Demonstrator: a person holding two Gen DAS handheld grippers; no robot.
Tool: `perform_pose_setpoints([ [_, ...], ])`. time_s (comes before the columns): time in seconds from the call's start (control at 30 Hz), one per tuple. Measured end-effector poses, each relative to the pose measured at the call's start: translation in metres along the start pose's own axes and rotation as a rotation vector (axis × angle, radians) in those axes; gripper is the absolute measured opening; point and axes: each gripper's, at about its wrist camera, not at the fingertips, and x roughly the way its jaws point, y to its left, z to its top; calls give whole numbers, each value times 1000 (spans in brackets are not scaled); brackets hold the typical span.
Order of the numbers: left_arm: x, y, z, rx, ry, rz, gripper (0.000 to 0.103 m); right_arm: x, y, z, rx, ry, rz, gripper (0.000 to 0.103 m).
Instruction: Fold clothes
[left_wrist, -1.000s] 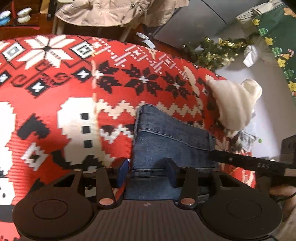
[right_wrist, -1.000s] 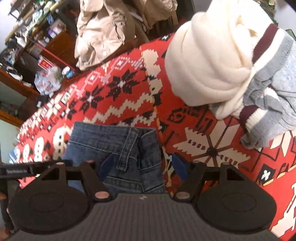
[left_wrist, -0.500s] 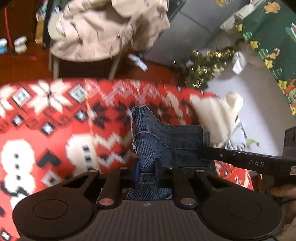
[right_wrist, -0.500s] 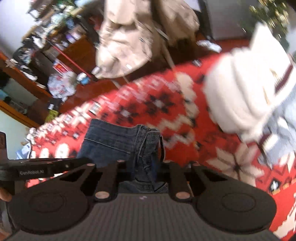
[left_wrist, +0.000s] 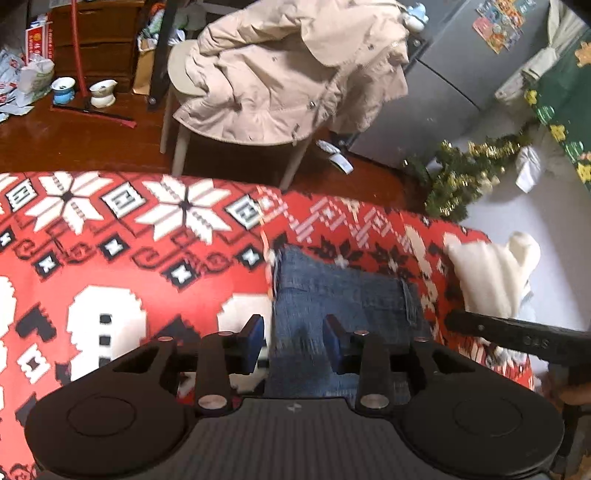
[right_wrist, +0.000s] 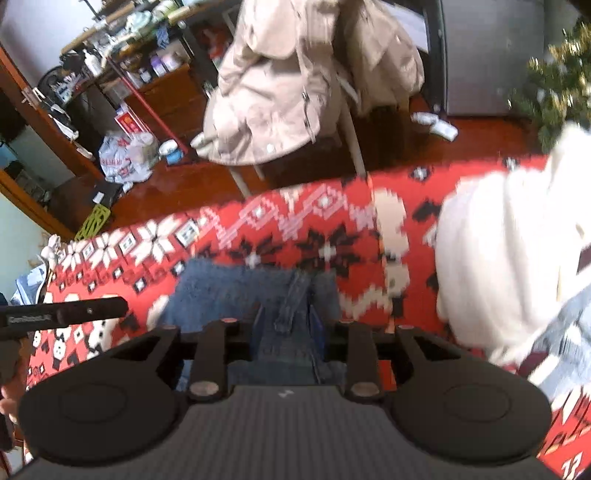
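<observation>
Letting go cleanly is, by my reading, the step in hand. The folded jeans (left_wrist: 343, 295) lie on the red snowflake-patterned blanket (left_wrist: 110, 258), directly at 12 o'clock from both grippers.

The left gripper (left_wrist: 294, 343) has just been opening. Its blue pads stand spread, with the left edge of the denim between them and a clear gap on each side, so nothing is pinched.

The right gripper (right_wrist: 288, 326) has also just been opening, by less. A doubled strip of waistband sits between its pads, and the blur hides whether they touch the cloth.

To do this well:
- Widen the right jaws until the strip falls free before that hand goes anywhere. A snagged belt loop would likely pull the top layer open.
- Draw both hands back towards 6 o'clock and upward together, so neither edge gets dragged askew.
- Check that the layers line up along the 9 o'clock edge. Denim is stiff and tends to spring, so a light press along the crease may help.
- Keep clear of the cream knit garment (left_wrist: 487, 280) heaped at 3 o'clock from the jeans.
</observation>
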Motion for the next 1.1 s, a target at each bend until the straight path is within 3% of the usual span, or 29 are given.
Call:
perform_pose_setpoints([
  [0.03, 2, 0, -3, 10, 5, 6, 26, 3, -3, -4, 9, 7, 3, 22],
  [0.1, 7, -1, -9, 27, 23, 19, 10, 12, -10, -9, 43, 17, 4, 21],
  [0.4, 18, 3, -19, -9, 58, 5, 11, 58, -39, -7, 235, 27, 103, 24],
  [0.43, 19, 3, -19, -16, 61, 1, 11, 61, -39, -7, 235, 31, 112, 17],
  [0.5, 17, 2, -19, -19, 58, -10, 11, 59, -33, -6, 200, 35, 104, 9],
  [0.63, 5, -8, -14, -1, 23, -72, 11, 27, -8, -4, 52, -37, 33, 8],
  [0.73, 12, -14, -14, 30, 41, -79, 11, 11, 6, -4, -50, -80, -38, 8],
  [0.93, 35, -14, -26, 48, 94, -102, 11, 49, -15, -9, -61, -17, -96, 9],
  [1.1, 31, -18, -31, 79, 91, -97, 11, 58, -12, -14, -132, -34, -126, 9],
])
